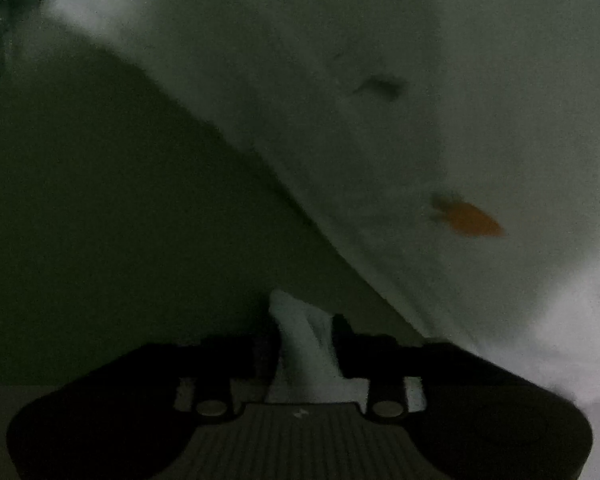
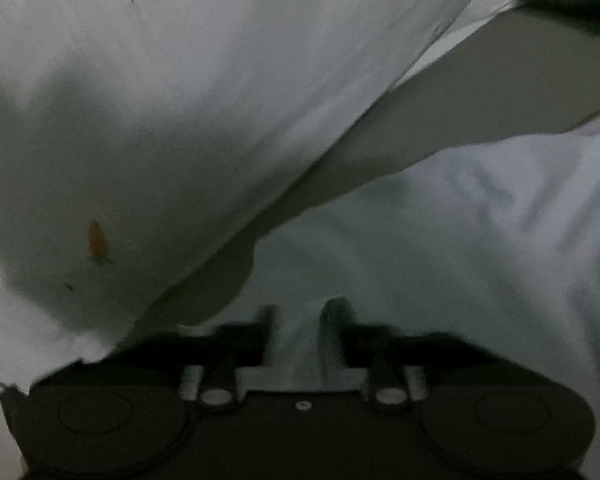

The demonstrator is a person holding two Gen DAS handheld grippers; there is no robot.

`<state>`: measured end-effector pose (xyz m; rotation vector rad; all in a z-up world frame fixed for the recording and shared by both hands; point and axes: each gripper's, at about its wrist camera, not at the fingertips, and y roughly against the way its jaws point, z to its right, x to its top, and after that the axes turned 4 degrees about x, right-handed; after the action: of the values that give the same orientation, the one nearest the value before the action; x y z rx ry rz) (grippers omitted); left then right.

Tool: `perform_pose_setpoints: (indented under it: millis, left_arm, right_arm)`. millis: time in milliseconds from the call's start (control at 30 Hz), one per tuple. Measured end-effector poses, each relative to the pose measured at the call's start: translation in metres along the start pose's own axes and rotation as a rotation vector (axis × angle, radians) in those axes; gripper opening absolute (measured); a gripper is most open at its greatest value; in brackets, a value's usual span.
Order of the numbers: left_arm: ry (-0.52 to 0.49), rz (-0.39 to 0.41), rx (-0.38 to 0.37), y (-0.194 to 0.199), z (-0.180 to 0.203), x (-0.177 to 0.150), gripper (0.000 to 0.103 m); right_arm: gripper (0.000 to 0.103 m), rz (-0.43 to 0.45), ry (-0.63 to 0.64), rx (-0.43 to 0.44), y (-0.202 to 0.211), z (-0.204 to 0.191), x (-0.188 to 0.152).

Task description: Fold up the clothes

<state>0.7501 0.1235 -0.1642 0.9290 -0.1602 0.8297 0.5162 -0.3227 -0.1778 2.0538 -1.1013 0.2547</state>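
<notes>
Plainly, the left gripper (image 1: pixel 305 332) has a bunch of white cloth standing between its jaws, which sit half apart; whether the pads press it cannot be told. The right gripper (image 2: pixel 296 320) has its jaws parted over pale fabric, with no grip evident. Beyond both, the white garment (image 1: pixel 380 120) billows up, lifted off the dull tabletop (image 1: pixel 100 200), with an orange mark (image 1: pixel 474 220) on its face. A fold seems to be mid-way, possibly at the release. The next move likely calls for laying the raised panel flat, edges matched, and then pulling the jaws clear without dragging the cloth.
</notes>
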Motion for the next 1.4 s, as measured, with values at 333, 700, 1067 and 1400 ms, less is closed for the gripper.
perform_pose_setpoints:
  millis: [333, 700, 1067, 1400]
  left_arm:
    - [0.076, -0.183, 0.035, 0.161, -0.076, -0.192, 0.049]
    - [0.254, -0.228, -0.011, 0.273, -0.124, -0.348, 0.049]
    - [0.214, -0.255, 0.008, 0.329, -0.14, -0.333, 0.052]
    - [0.193, -0.293, 0.017, 0.351, -0.184, -0.321, 0.052]
  right_arm:
    - [0.015, -0.302, -0.196, 0.23, 0.115, 0.037, -0.142]
    - [0.032, -0.576, -0.268, 0.29, 0.187, 0.057, -0.264]
    - [0.001, -0.554, -0.214, 0.471, 0.219, -0.015, -0.298]
    - [0.027, -0.622, -0.427, 0.454, 0.189, -0.038, -0.363]
